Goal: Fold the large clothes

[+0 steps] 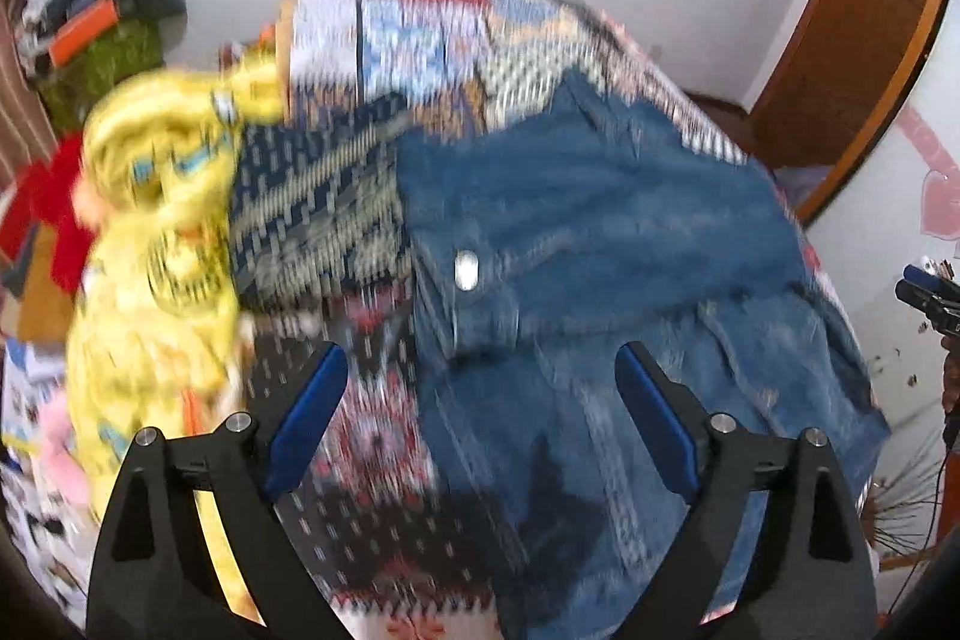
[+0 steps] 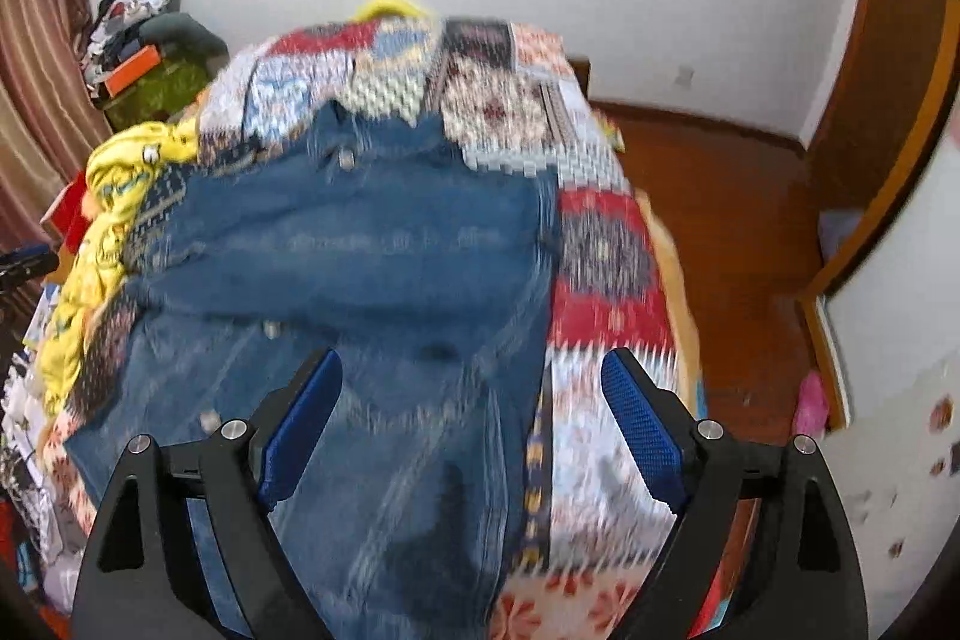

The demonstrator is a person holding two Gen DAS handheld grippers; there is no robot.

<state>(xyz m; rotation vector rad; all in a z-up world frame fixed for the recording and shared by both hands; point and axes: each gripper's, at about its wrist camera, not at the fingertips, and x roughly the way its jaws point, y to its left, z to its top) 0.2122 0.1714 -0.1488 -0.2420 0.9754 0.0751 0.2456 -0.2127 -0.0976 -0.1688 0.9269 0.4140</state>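
A blue denim garment lies spread on a patterned bedspread; it shows a metal button. My left gripper is open and empty above the garment's left edge. In the right wrist view the denim fills the middle of the bed. My right gripper is open and empty above the garment's right edge, near the patchwork bedspread. The right gripper also shows at the far right of the left wrist view. Both views are motion-blurred.
A heap of yellow cloth lies left of the denim, also in the right wrist view. Clutter and a green box stand at the back left. A wooden floor and door frame lie to the right.
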